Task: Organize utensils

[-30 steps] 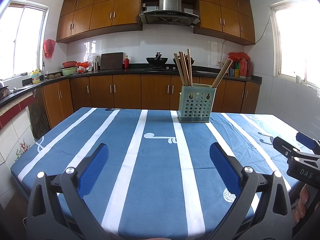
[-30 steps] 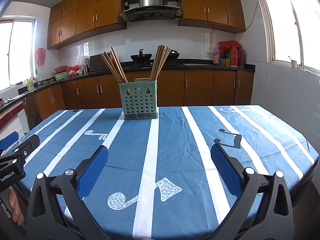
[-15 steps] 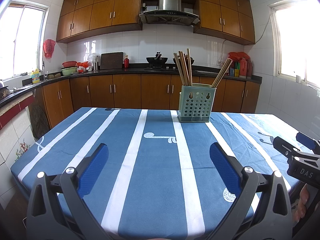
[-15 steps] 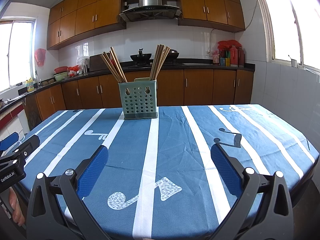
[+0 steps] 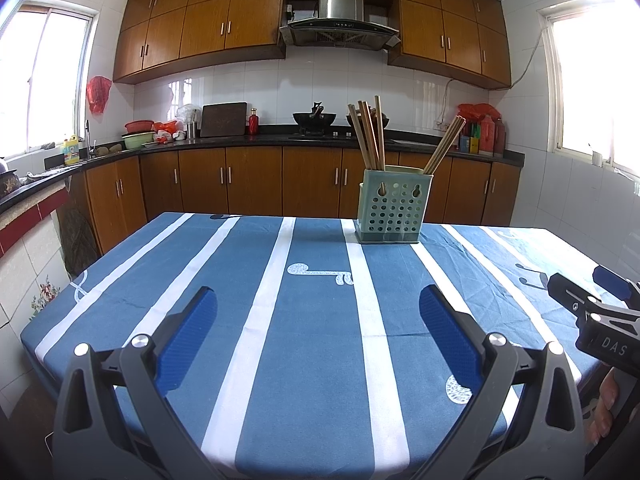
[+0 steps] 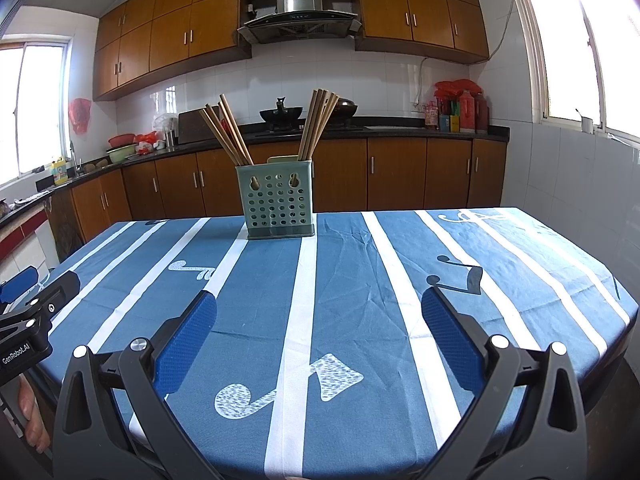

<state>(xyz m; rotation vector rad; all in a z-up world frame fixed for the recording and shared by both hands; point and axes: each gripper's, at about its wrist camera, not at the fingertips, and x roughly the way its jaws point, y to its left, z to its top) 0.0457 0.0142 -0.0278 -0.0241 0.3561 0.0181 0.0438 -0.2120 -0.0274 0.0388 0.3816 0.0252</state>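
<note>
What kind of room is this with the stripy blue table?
Most likely a home kitchen: a range hood hangs over a wok on the stove, wooden cabinets line the walls, and chopsticks stand in a holder.

The chopsticks' (image 6: pixel 230 136) lower ends hide inside the holder (image 6: pixel 278 200).

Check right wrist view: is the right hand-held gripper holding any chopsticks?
No. The right hand-held gripper is open and empty; the chopsticks stand in the green holder across the table.
</note>
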